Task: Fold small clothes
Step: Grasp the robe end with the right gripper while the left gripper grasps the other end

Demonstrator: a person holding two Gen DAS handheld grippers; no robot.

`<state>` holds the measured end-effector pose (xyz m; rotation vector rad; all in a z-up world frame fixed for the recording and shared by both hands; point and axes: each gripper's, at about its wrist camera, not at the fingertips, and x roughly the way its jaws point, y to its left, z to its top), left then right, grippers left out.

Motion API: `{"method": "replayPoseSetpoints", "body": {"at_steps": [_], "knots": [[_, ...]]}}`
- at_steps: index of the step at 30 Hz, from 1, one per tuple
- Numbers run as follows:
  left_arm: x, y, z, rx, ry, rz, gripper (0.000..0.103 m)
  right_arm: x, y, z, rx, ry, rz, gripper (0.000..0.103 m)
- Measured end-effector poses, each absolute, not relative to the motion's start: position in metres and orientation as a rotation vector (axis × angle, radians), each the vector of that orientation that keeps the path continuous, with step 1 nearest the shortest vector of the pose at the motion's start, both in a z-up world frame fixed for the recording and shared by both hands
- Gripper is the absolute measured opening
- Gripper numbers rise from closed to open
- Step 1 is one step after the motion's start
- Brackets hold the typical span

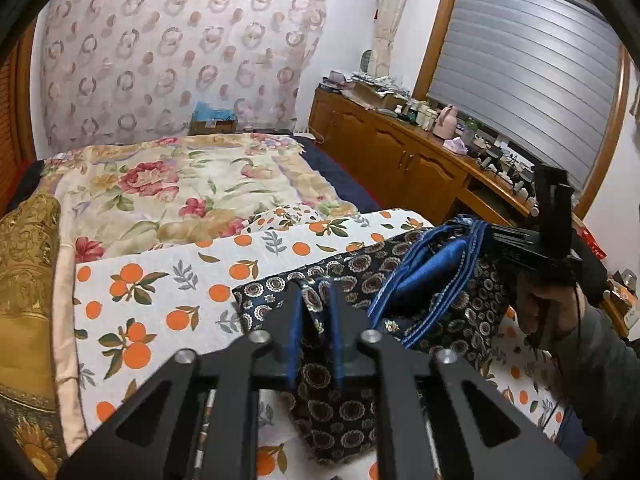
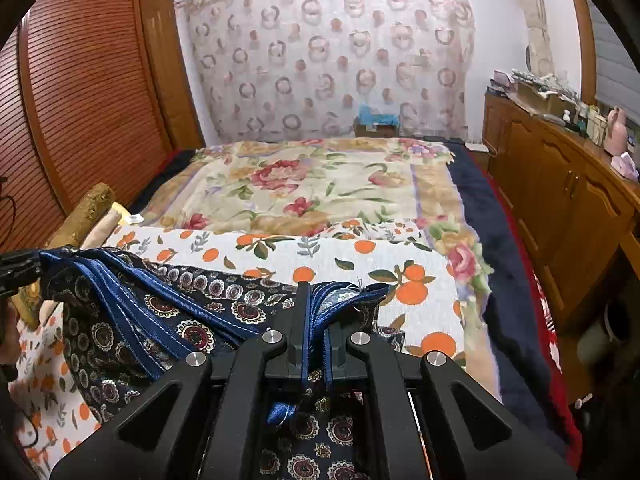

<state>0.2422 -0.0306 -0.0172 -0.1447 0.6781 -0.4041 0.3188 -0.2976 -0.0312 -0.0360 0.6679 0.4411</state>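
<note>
A small dark navy garment (image 1: 432, 296) with round paisley medallions and a bright blue waistband hangs stretched between both grippers above an orange-print cloth (image 1: 160, 280) on the bed. My left gripper (image 1: 316, 292) is shut on one end of the garment. My right gripper (image 2: 316, 300) is shut on the blue waistband (image 2: 320, 320) at the other end. The right gripper also shows in the left wrist view (image 1: 472, 228), holding the waistband up. The garment (image 2: 168, 312) sags between them in the right wrist view; the left gripper (image 2: 38, 266) shows at that view's left edge.
A floral quilt (image 2: 312, 188) covers the far bed. A gold pillow (image 1: 28, 264) lies at the left. A wooden cabinet (image 1: 400, 152) with cluttered items runs along the right, under a window blind. A louvred wardrobe (image 2: 80, 92) stands left.
</note>
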Motion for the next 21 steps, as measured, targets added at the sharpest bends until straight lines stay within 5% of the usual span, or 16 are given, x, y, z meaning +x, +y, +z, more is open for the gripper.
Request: {"method": "replayPoseSetpoints", "body": {"at_steps": [3, 8, 15, 21], "knots": [[0.236, -0.025, -0.011, -0.125, 0.651, -0.376, 0.037, 0.321, -0.297, -0.032, -0.045, 0.666, 0.432, 0.005], [0.237, -0.016, -0.011, -0.120, 0.653, -0.364, 0.039, 0.325, -0.301, -0.024, -0.048, 0.648, 0.404, 0.035], [0.238, -0.019, -0.031, -0.106, 0.714, -0.377, 0.039, 0.309, -0.324, -0.004, -0.062, 0.595, 0.372, 0.048], [0.240, -0.015, -0.039, -0.128, 0.736, -0.384, 0.039, 0.298, -0.331, -0.019, -0.116, 0.642, 0.379, 0.048]]}}
